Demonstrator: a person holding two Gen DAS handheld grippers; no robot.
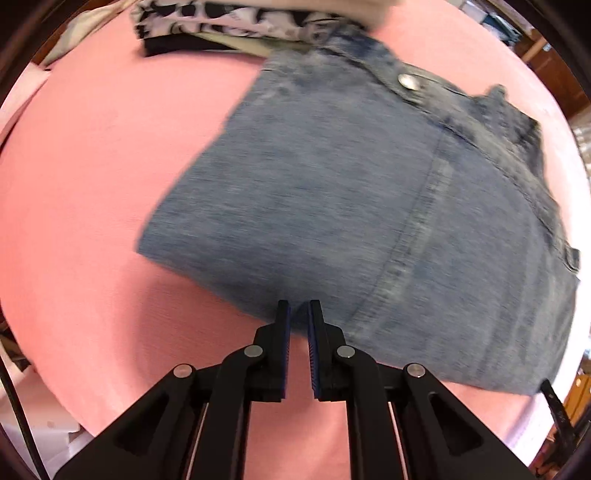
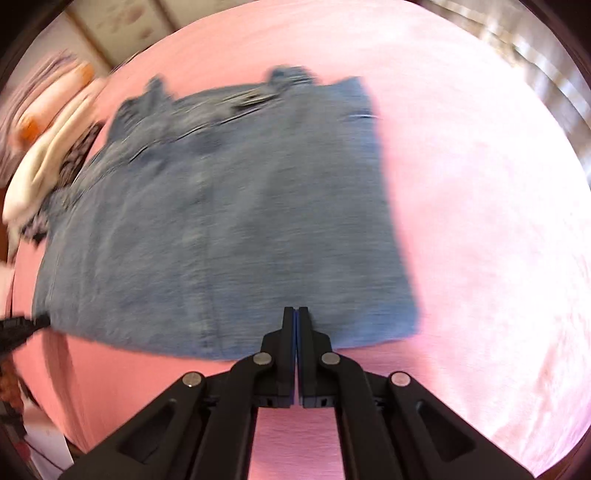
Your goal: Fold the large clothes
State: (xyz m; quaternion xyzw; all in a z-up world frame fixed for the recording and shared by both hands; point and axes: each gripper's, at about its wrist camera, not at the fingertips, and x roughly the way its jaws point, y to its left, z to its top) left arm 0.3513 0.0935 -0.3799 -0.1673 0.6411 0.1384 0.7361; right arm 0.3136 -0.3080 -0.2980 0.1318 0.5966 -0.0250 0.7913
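Garment: folded denim jeans (image 1: 354, 206) lying flat on the pink sheet (image 1: 92, 221), waistband and a metal button (image 1: 408, 81) at the far end from the left gripper.
Left gripper: left gripper (image 1: 298, 314) points down at the near edge of the jeans; its jaws stand a narrow gap apart, with denim showing in the gap. Whether the blue pads pinch the cloth cannot be told from the blurred view.
Right gripper: right gripper (image 2: 296, 317) has its jaws pressed fully together, pads meeting face to face; its tips lie over the near edge of the jeans (image 2: 221, 221), and no cloth shows between them.
Jeans relative to right tool: the denim spreads ahead and to the left; bare pink sheet (image 2: 480, 221) lies to the right.
Other clothes: a stack of folded garments (image 1: 221, 26), one black-and-white patterned, lies beyond the jeans, far ahead of the left tool.
Sharpness: both views are motion-blurred.
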